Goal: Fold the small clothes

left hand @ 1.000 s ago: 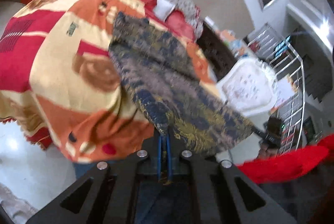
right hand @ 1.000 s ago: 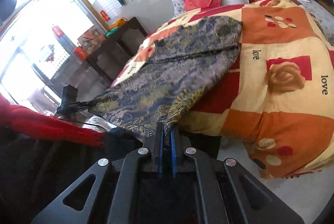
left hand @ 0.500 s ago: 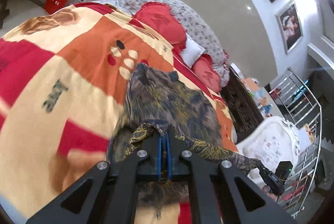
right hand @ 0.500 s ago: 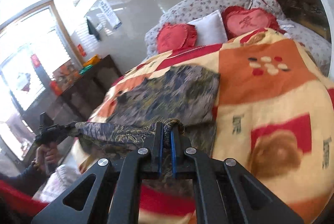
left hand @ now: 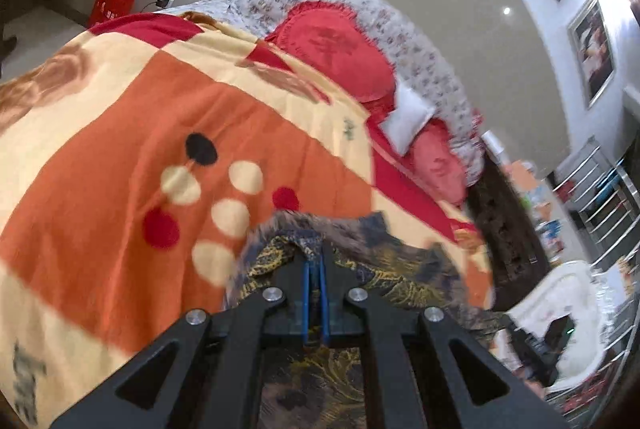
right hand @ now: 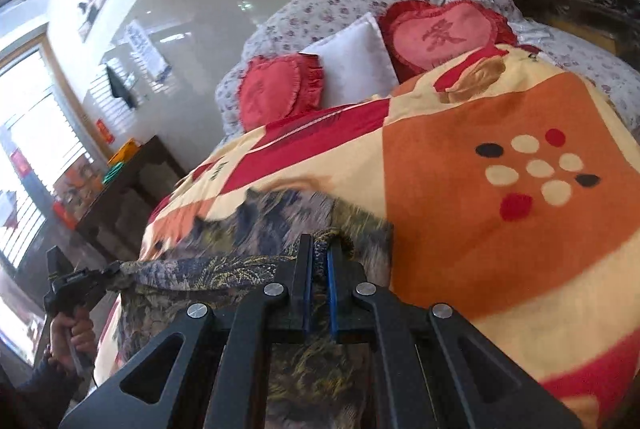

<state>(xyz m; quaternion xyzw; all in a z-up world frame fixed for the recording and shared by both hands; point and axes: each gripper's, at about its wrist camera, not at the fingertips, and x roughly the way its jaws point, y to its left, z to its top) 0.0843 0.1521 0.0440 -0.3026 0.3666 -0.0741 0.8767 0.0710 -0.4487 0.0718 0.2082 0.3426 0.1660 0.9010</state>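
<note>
left gripper [left hand: 315,261] clamped shut on an edge of the patterned garment [left hand: 404,269], dark blue cloth with gold and grey print bunched right at the tips. right gripper [right hand: 318,249] likewise pinched closed on another edge of the same garment [right hand: 280,217], a roll of fabric caught between the blue pads. between the two grips, held edge stretched as a taut band leftward from the right tips to the other tool, gripped by a hand [right hand: 74,333] at the far left of the right wrist view. rest of the garment lying under and just ahead of both sets of tips, folded over on the orange, cream and red blanket [left hand: 132,149]. dotted patch [right hand: 536,169] of the blanket ahead and to the right of the right tips. further ahead, red heart cushions [right hand: 440,33] and a white pillow [right hand: 356,57] against the floral headboard [left hand: 424,41].
</note>
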